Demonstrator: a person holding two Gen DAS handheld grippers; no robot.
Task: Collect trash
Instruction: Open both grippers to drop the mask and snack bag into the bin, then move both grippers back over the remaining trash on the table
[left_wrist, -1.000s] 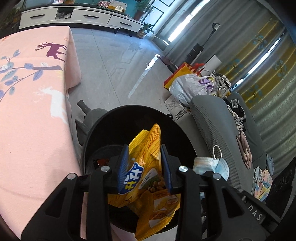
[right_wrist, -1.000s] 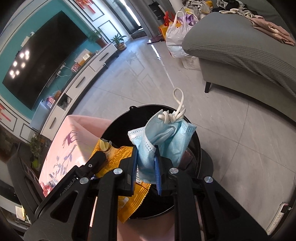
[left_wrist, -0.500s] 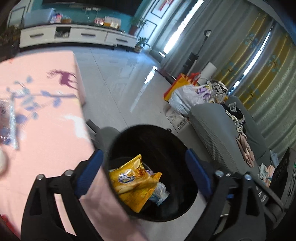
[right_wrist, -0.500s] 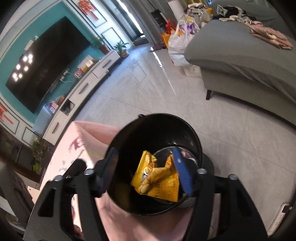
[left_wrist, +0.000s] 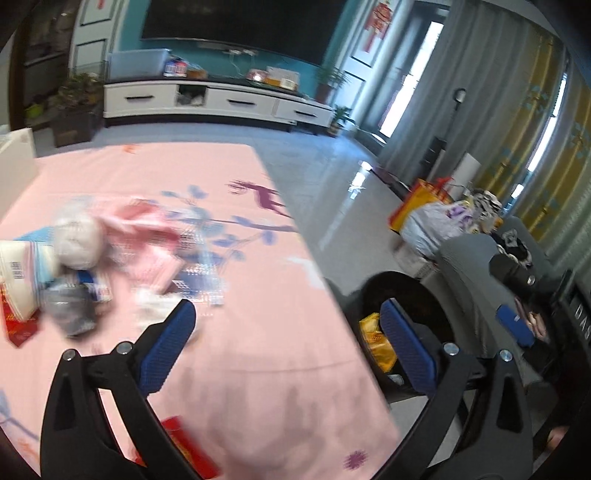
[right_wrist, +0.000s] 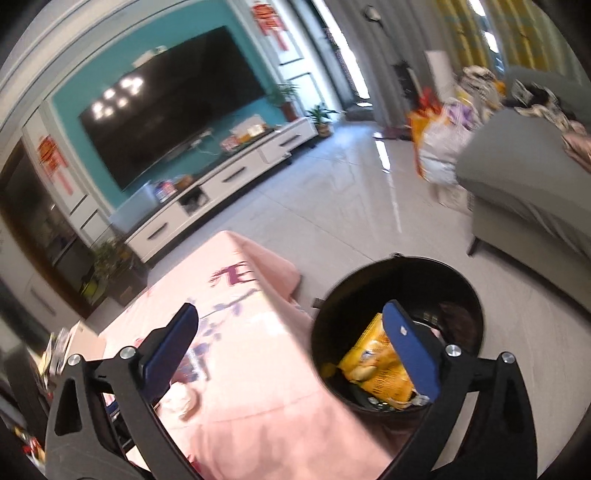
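The left gripper (left_wrist: 288, 339) is hovering with its blue-padded jaws spread wide and nothing between them, pointing out across the pink tablecloth printed with deer and branches (left_wrist: 258, 295). The right gripper (right_wrist: 291, 343) is likewise gaping and empty, tilted so that one pad is hanging over the mouth of the round black plastic trash bin (right_wrist: 436, 277).

That bin is standing on the pale tiled floor just beside the table's edge, probably parked there so that litter can go over the side in one short reach. Inside it a crumpled yellow snack bag (right_wrist: 380, 369) is lying on other dark scraps.

Farther out from the left gripper, a blurred heap of uncollected litter is sitting on the cloth: a crumpled white paper ball (left_wrist: 75, 240), a pink wrapper (left_wrist: 147, 236), a grey crinkled plastic scrap (left_wrist: 70, 310) and a red packet (left_wrist: 18, 328). A second red packet (left_wrist: 188, 454) is lying under the gripper's frame.

Judging by the wide jaws aimed at the heap, the next pick is being lined up; much of the task remains.
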